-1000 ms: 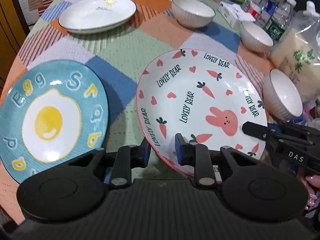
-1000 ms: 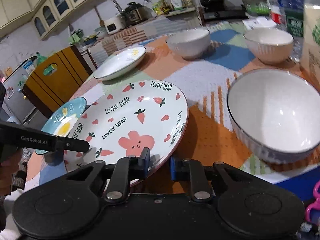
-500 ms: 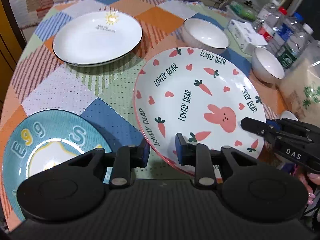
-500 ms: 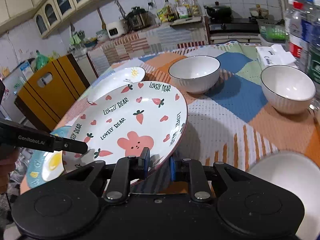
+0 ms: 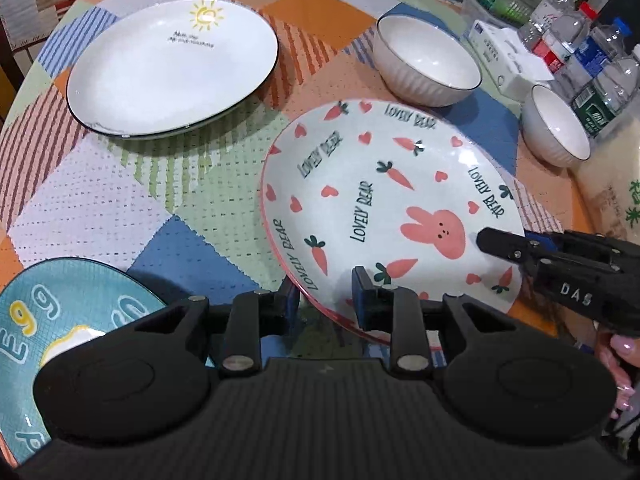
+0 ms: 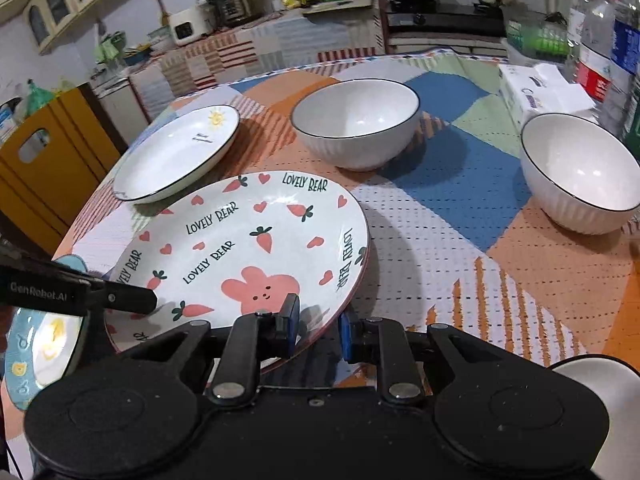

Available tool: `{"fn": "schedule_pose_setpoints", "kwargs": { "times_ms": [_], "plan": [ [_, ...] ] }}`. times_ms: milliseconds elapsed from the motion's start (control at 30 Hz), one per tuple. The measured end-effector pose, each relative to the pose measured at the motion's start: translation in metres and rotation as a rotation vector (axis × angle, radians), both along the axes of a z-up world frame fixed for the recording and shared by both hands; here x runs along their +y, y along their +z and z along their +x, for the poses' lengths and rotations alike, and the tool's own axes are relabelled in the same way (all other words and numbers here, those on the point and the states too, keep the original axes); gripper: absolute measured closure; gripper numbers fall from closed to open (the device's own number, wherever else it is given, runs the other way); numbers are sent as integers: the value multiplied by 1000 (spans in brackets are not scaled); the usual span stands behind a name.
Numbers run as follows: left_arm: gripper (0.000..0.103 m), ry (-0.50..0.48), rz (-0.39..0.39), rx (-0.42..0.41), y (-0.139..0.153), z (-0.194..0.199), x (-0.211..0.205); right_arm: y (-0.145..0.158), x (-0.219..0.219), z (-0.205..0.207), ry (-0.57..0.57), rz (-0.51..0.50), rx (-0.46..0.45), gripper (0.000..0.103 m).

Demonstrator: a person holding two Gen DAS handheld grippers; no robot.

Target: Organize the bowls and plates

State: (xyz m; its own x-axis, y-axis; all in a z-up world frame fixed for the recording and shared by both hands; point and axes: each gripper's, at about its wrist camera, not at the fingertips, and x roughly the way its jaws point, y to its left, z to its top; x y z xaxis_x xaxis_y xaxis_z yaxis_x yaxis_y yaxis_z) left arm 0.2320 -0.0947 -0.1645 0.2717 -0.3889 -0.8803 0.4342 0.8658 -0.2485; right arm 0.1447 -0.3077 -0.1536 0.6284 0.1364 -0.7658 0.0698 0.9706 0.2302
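Both grippers hold the rabbit-and-carrot "Lovely Bear" plate [image 5: 384, 208] above the patchwork table. My left gripper [image 5: 326, 300] is shut on its near-left rim. My right gripper [image 6: 318, 330] is shut on its near-right rim; the plate also shows in the right wrist view [image 6: 248, 240]. A white sun plate [image 5: 172, 68] lies at the far left, also in the right wrist view [image 6: 176, 152]. A blue egg plate [image 5: 48, 320] lies near left. Two white bowls [image 6: 356, 120] [image 6: 580, 176] stand beyond; a third bowl's rim [image 6: 600, 384] shows at the near right.
A tissue box [image 5: 508, 60] and several water bottles [image 5: 576, 44] stand at the table's far right. A large pouch [image 5: 616, 184] sits on the right edge. A yellow wooden chair [image 6: 44, 168] stands beside the table on the left.
Both grippers have carried the rabbit plate forward and up, away from the egg plate, toward the sun plate and the bowls. The near right bowl has slid almost out of view.
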Motion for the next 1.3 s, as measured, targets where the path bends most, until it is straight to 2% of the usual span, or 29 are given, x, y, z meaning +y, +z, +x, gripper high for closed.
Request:
{"fn": "schedule_pose_setpoints", "kwargs": {
  "times_ms": [67,133,233,300,500,633,733,867,967,1033,1167,1267,1300],
  "plan": [
    [77,0,12,19,-7,0,-2,-2,-2,7,-55,46,82,77],
    [76,22,0,46,-13,0,1,-6,2,12,-85,35,136,74],
    [73,70,27,46,-6,3,4,-4,12,12,-85,-33,130,72],
    [69,50,37,18,6,2,7,1,14,11,-93,-61,128,72],
    [58,-43,99,-59,46,-17,20,38,6,-9,-65,-44,47,69],
    [55,-86,136,-94,63,-33,33,60,9,-30,-17,93,2,63],
    [54,-106,162,-107,76,-45,46,75,21,-45,36,134,-22,59],
    [49,-121,165,-122,94,-62,68,98,48,-60,127,87,-64,53],
    [39,-125,170,-130,105,-75,87,113,67,-72,194,47,-98,42],
    [36,-116,190,-122,108,-82,99,122,80,-80,228,20,-131,36],
    [30,-108,199,-108,110,-96,124,132,105,-94,328,-21,-197,31],
    [24,-104,209,-129,110,-106,144,135,124,-100,375,-42,-222,29],
    [20,-97,211,-139,111,-108,151,136,128,-101,389,-37,-237,25]
  ]
}}
